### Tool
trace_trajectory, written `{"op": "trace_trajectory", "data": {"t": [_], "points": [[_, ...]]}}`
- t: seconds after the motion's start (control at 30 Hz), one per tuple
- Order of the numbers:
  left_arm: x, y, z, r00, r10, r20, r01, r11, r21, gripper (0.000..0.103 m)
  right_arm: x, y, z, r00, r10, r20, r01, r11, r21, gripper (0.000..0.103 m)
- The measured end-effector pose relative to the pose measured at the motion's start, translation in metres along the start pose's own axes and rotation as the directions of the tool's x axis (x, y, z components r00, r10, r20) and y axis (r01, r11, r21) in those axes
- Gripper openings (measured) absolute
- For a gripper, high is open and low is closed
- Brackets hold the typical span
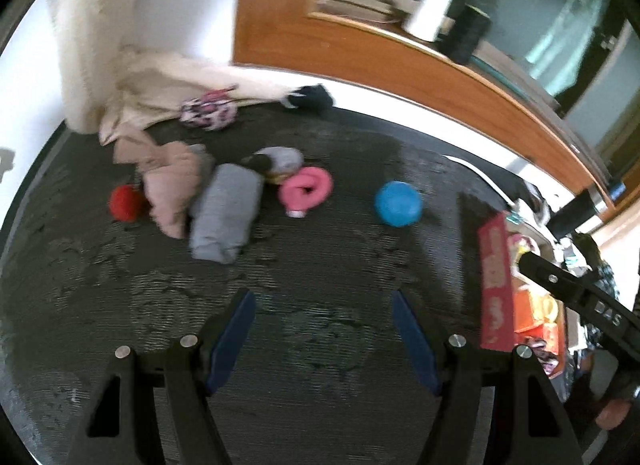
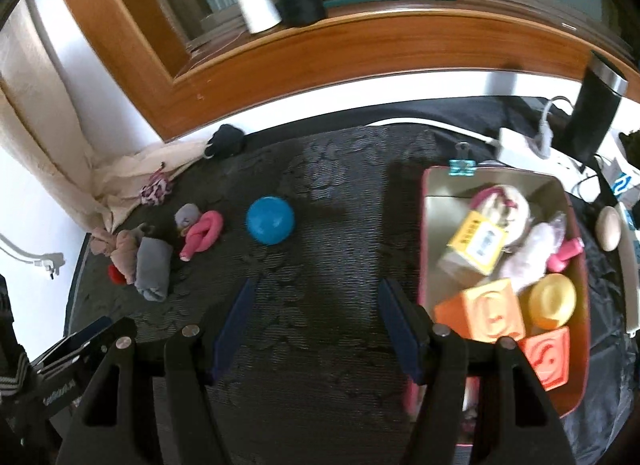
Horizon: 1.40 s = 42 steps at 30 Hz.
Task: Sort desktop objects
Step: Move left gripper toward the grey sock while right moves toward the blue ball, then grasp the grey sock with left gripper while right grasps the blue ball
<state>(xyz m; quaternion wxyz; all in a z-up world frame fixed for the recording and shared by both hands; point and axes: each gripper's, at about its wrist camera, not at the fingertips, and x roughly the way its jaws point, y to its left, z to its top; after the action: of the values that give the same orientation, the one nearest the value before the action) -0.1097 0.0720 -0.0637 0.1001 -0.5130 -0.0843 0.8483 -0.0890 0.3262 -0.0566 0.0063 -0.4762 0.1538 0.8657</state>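
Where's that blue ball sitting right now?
The blue ball lies alone on the dark tablecloth, in both views: the pink knotted roll on its left, the red bin of toys on its right.

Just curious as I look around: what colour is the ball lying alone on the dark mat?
The ball is blue, plain with no pattern. The right wrist view shows it best.
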Motion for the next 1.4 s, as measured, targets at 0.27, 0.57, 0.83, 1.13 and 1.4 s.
{"op": "trace_trajectory", "data": {"t": [0.27,0.57,0.83,1.13,1.4], "points": [[0.008,0.044,0.015,0.999,0.032,0.001,-0.032,0.998,-0.048,0.072,0.016,0.023,-0.003,1.000,-0.010,-0.030,0.010,1.000,-0.007,0.069],[0.032,0.056,0.031,0.999,0.035,-0.018,-0.035,0.999,-0.032,0.072,0.028,0.029,-0.003,0.998,-0.045,-0.045,0.046,0.999,0.014,0.069],[0.056,0.057,0.045,0.999,0.028,-0.038,-0.029,1.000,-0.003,0.072,0.041,0.029,0.002,0.996,-0.071,-0.062,0.073,0.997,0.029,0.069],[0.085,0.058,0.060,0.998,0.022,-0.064,-0.021,1.000,0.007,0.072,0.059,0.026,0.008,0.992,-0.090,-0.086,0.094,0.995,0.043,0.069],[0.105,0.061,0.069,0.997,0.037,-0.068,-0.036,0.999,0.012,0.074,0.077,0.029,0.016,0.990,-0.091,-0.107,0.096,0.994,0.047,0.069]]}}
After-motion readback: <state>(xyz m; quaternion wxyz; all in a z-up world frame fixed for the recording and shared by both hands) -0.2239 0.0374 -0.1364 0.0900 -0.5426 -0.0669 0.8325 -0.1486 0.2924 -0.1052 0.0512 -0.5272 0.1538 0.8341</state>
